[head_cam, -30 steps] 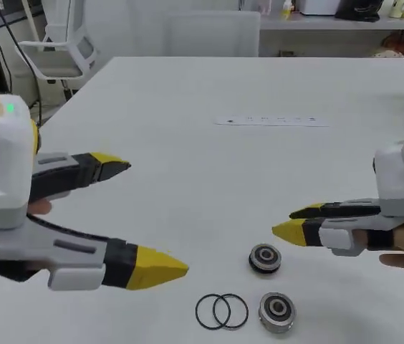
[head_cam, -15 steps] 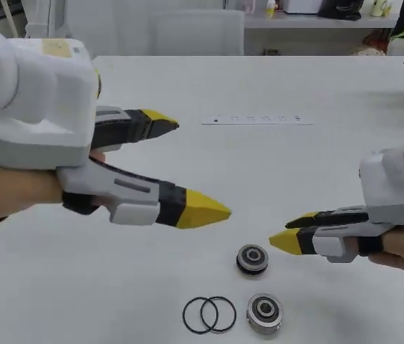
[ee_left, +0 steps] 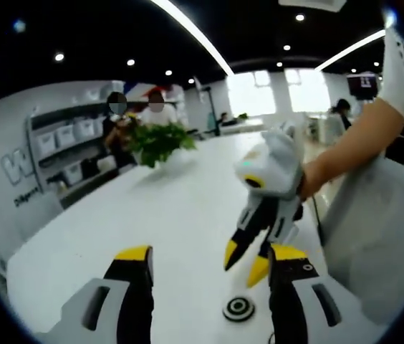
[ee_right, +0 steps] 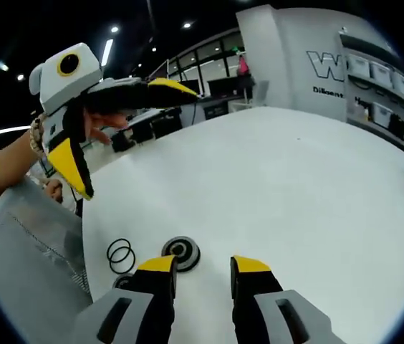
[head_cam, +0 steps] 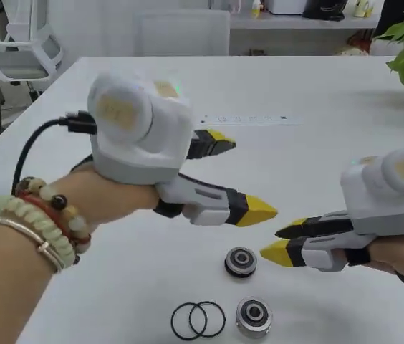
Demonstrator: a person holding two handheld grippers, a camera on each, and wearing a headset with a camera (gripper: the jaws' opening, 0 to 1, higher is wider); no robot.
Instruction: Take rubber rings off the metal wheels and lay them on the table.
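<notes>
We see left gripper (head_cam: 253, 178) shift to frame centre, jaws apart; right gripper (head_cam: 270, 244), apart, near upper wheel (head_cam: 241, 261); stripping likely next.

rings (head_cam: 198, 319) on table (head_cam: 331, 86), near wheel (head_cam: 253, 314) just right, far wheel (head_cam: 241, 261) behind

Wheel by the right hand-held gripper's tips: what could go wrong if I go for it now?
The wheel lies loose on the smooth table, so a pinch from the open right hand-held gripper could skid it. The left hand-held gripper hovers close by; tips may clash. A skid could scatter the rubber rings.
</notes>
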